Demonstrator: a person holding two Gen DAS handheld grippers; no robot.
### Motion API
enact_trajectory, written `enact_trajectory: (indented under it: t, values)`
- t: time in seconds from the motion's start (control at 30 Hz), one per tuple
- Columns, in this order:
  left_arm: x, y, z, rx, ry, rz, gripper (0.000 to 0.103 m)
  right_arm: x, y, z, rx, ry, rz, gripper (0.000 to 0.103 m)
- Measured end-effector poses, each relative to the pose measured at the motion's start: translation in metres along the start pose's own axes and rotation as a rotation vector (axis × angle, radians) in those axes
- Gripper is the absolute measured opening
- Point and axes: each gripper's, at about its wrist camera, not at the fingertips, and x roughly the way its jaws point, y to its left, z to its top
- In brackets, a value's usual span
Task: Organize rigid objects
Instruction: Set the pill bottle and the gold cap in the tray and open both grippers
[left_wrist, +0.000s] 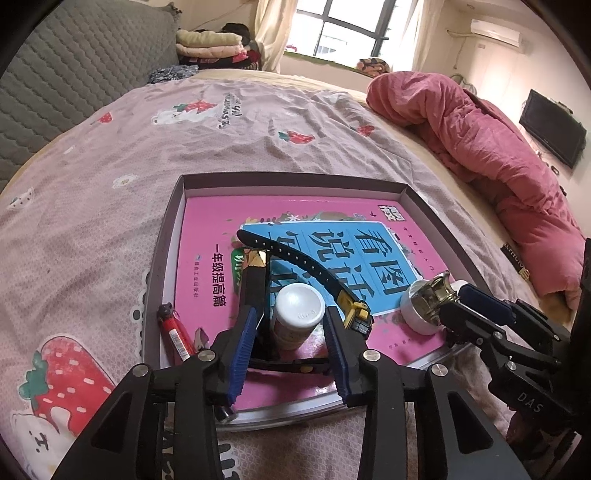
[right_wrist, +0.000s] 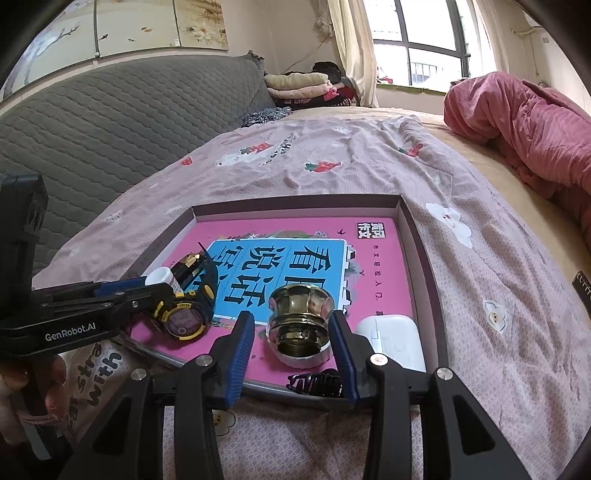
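A shallow grey-rimmed tray (left_wrist: 177, 206) lies on the bed with a pink book (left_wrist: 207, 236) flat inside it. A white-capped bottle (left_wrist: 299, 306) stands on the book between the blue pads of my left gripper (left_wrist: 291, 310), which is open, with a gap on the left side. A black and yellow watch (left_wrist: 354, 314) lies just right of it, and a black case with a gold tip (left_wrist: 256, 269) lies to its left. My right gripper (right_wrist: 291, 315) stands open around a gold-lidded white jar (right_wrist: 301, 325), with a gap at the left pad.
A red lighter-like stick (left_wrist: 173, 332) lies at the tray's left edge. A white charger block (right_wrist: 395, 339) and a black hair claw (right_wrist: 314, 384) lie at the near right corner. A rolled pink quilt (left_wrist: 480, 140) lies on the right, and a grey quilted headboard (right_wrist: 110, 129) is behind.
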Motion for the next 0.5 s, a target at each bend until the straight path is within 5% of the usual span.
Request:
enact_trajectory:
  t: [0.17, 0.27, 0.5]
  values:
    - [-0.005, -0.001, -0.001, 0.003, -0.009, 0.001, 0.040, -0.005, -0.002, 0.001, 0.009, -0.012, -0.005, 0.048]
    - [-0.010, -0.002, -0.001, 0.004, -0.023, 0.009, 0.053, -0.008, -0.004, 0.002, 0.011, -0.019, -0.014, 0.048]
    - [-0.026, -0.006, -0.003, 0.015, -0.049, 0.026, 0.063, -0.014, -0.006, 0.000, 0.013, -0.026, -0.023, 0.049]
